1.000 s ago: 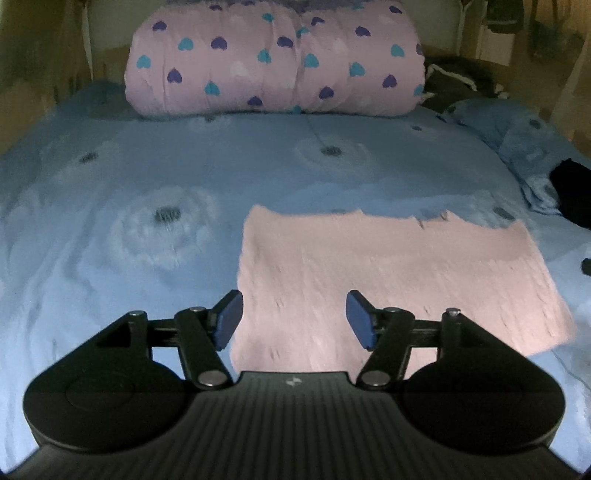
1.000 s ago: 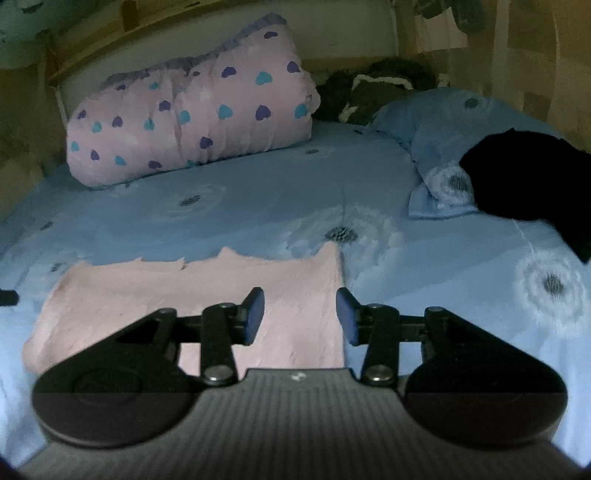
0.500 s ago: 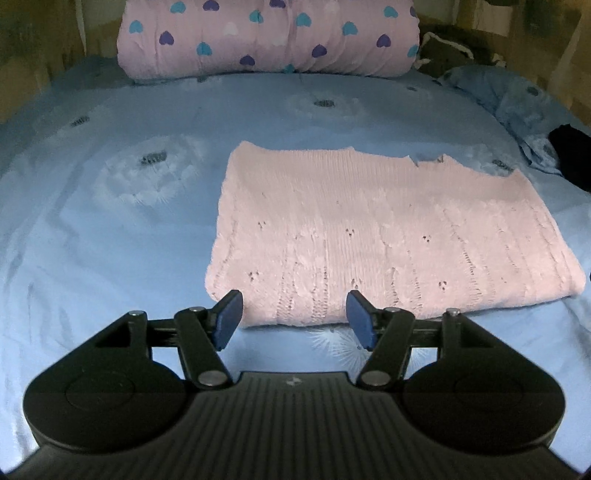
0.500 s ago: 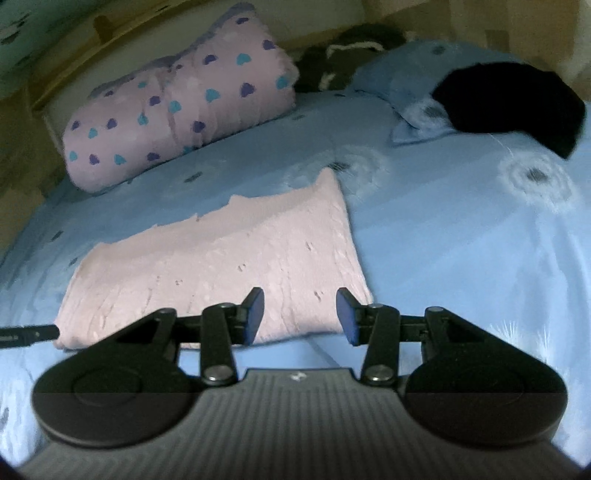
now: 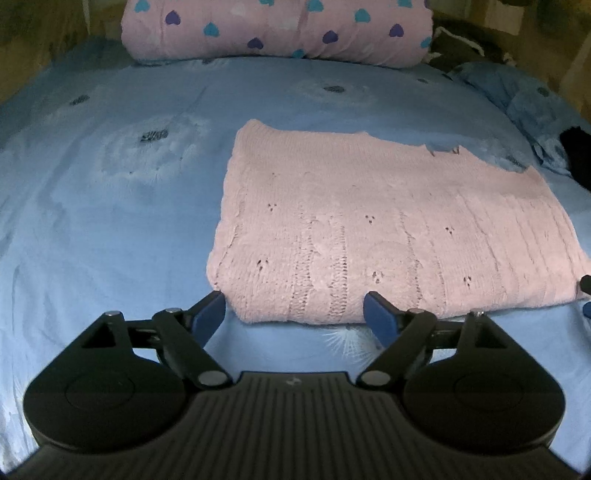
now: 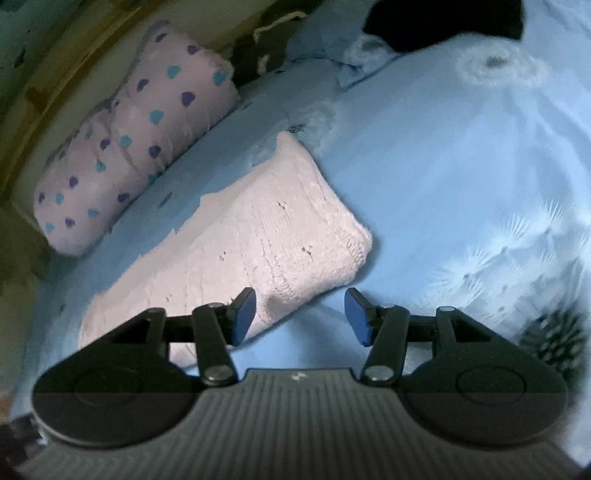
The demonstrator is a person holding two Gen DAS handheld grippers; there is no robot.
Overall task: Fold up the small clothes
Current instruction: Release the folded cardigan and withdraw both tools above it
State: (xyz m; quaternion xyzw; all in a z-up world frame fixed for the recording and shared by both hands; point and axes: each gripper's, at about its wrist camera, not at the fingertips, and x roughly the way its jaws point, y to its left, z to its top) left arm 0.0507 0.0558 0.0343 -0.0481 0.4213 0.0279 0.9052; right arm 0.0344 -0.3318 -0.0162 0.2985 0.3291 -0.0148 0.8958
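A pink knitted garment (image 5: 373, 229) lies folded flat in a rectangle on the blue bedsheet (image 5: 92, 229). My left gripper (image 5: 295, 317) is open and empty, its blue pads either side of the garment's near left edge, just short of it. In the right wrist view the garment (image 6: 255, 236) runs diagonally. My right gripper (image 6: 300, 317) is open and empty at the garment's near right corner, its left pad over the fabric edge. The view is tilted.
A pink heart-print rolled duvet (image 5: 277, 29) lies across the head of the bed. A blue pillow (image 5: 524, 107) and black clothing (image 6: 443, 22) sit at the right side. A wooden bed frame (image 6: 44, 96) borders the left.
Both grippers have pulled back toward me from over the garment to its near edge and opened wider. The right gripper has also rolled, so its view tilts.
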